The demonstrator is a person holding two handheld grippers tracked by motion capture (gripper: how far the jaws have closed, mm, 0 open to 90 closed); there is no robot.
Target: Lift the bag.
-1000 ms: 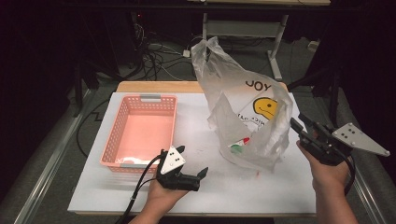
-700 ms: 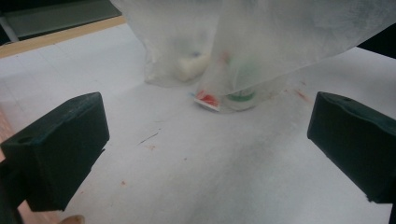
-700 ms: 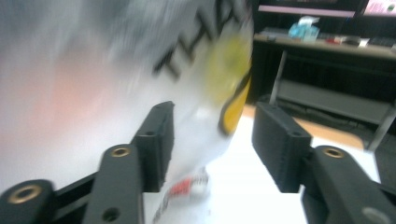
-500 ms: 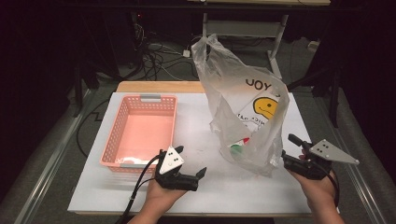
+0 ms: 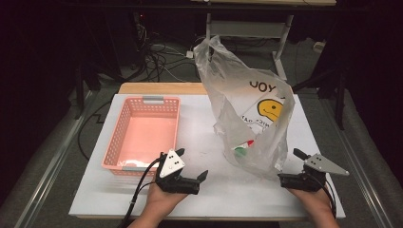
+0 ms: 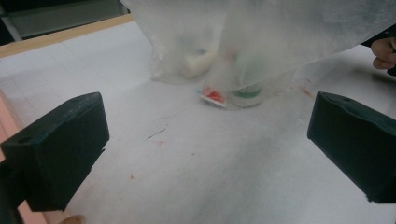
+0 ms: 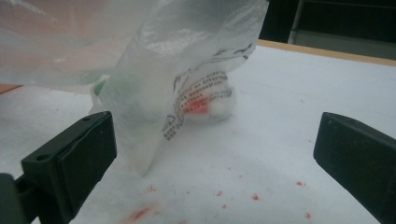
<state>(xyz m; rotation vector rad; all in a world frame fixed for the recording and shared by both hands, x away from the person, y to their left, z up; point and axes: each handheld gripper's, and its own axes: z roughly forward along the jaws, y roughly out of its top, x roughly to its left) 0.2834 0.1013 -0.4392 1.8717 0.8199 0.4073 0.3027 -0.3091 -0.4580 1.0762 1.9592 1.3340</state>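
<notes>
1 plastic bag (image 5: 247, 109), 1 pink basket (image 5: 142, 133), 2 grippers

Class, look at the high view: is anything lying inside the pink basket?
No. The pink basket shows only its bare floor; the items sit inside the plastic bag.

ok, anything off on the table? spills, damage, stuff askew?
Red specks and smears dot the white table near the plastic bag, clearest in the right gripper view; they look like old stains. The bag stands crumpled with items inside. The pink basket sits square. Nothing looks spilled or broken.
</notes>
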